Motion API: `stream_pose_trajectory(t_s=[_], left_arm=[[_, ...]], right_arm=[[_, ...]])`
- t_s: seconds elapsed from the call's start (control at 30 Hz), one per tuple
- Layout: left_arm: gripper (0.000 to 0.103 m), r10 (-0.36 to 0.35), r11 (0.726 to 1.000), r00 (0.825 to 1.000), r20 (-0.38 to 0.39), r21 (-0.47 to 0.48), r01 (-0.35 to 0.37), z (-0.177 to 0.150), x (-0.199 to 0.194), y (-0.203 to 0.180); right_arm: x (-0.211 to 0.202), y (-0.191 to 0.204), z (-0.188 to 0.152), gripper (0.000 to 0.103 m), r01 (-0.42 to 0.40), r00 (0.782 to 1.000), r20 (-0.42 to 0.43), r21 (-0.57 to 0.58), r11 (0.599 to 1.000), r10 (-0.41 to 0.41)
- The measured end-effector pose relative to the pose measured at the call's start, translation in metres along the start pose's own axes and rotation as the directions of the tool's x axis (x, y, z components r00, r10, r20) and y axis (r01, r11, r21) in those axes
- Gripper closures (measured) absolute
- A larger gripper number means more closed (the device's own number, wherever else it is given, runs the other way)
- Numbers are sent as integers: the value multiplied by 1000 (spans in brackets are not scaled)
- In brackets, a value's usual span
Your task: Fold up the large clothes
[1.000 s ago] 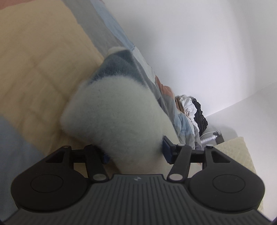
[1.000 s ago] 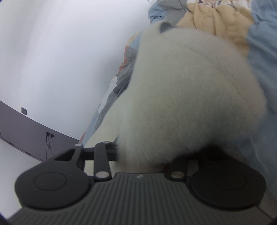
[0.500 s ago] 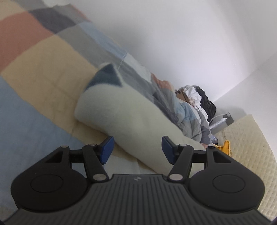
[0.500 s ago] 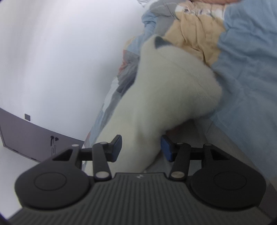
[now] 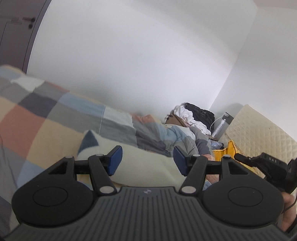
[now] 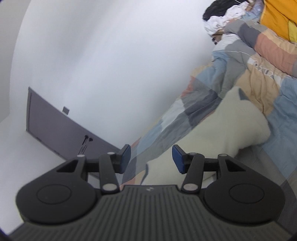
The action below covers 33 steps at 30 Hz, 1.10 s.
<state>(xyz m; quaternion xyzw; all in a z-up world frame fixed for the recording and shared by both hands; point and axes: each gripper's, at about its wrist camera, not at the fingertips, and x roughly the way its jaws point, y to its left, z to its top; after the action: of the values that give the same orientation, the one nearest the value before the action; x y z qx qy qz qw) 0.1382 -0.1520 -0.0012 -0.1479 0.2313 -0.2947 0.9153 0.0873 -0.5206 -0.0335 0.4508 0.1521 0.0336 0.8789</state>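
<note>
now both grippers ride above the bed, clear of the cloth. left gripper (image 5: 147,160): blue pads (image 5: 115,160) set well apart, nothing between them — the cream fleece garment (image 5: 148,166) only shows behind the gap, lying on the bed beyond. right gripper (image 6: 151,159): jaws parted, a little narrower than the left pair, nothing held; the same cream fleece garment (image 6: 232,126) lies past its tips on the bedding.

garment: a folded, rolled-looking bundle, pale and fluffy, with a dark blue-grey triangular patch (image 5: 90,140) at its far end. it rests on the patchwork quilt (image 5: 37,120) — squares of orange, tan, grey, light blue — beside a bunched ridge of the same quilt that runs along the white wall (image 5: 139,55).

further off, left wrist view: heap of white and black clothes (image 5: 193,113) on what looks like a cardboard box, in the corner; a yellow item (image 5: 225,151) by a cream quilted headboard (image 5: 259,133); a silver bottle-like object (image 5: 220,127) with a white cable, too small to name surely. at the right edge, the black body of the other gripper unit and a bit of a hand (image 5: 287,209).

right wrist view, tilted: grey door (image 6: 61,128) with dark handle, low on the left; an orange-yellow item (image 6: 276,16) at the top right.
</note>
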Motion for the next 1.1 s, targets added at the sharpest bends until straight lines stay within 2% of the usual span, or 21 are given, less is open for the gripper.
stream_pose_trajectory(t_s=[0.2, 0.43, 0.53, 0.7, 0.83, 1.0, 1.1], left_arm=[[32, 8, 995, 997, 79, 102, -16, -7, -70, -35], [30, 9, 980, 994, 111, 195, -30, -29, -117, -59], [29, 22, 982, 994, 107, 185, -41, -40, -127, -63], [29, 32, 972, 993, 112, 229, -57, -53, -138, -72], [29, 34, 975, 992, 125, 215, -61, -59, -146, -70], [29, 69, 968, 989, 133, 231, -99, -68, -152, -65], [28, 68, 963, 989, 135, 249, -101, -75, -155, -64]], right_arm=[[-35, 41, -28, 50, -9, 1000, -27, -180, 984, 4], [-71, 71, -73, 50, 23, 999, -19, -355, 935, -31], [-83, 78, -88, 50, 28, 1000, 2, -418, 908, -30], [-100, 92, -109, 50, 52, 999, 40, -513, 857, -37], [-107, 95, -124, 50, 73, 997, 57, -530, 845, -50], [-109, 95, -143, 50, 106, 994, 83, -581, 807, -71], [-109, 93, -157, 50, 108, 994, 71, -595, 796, -82]])
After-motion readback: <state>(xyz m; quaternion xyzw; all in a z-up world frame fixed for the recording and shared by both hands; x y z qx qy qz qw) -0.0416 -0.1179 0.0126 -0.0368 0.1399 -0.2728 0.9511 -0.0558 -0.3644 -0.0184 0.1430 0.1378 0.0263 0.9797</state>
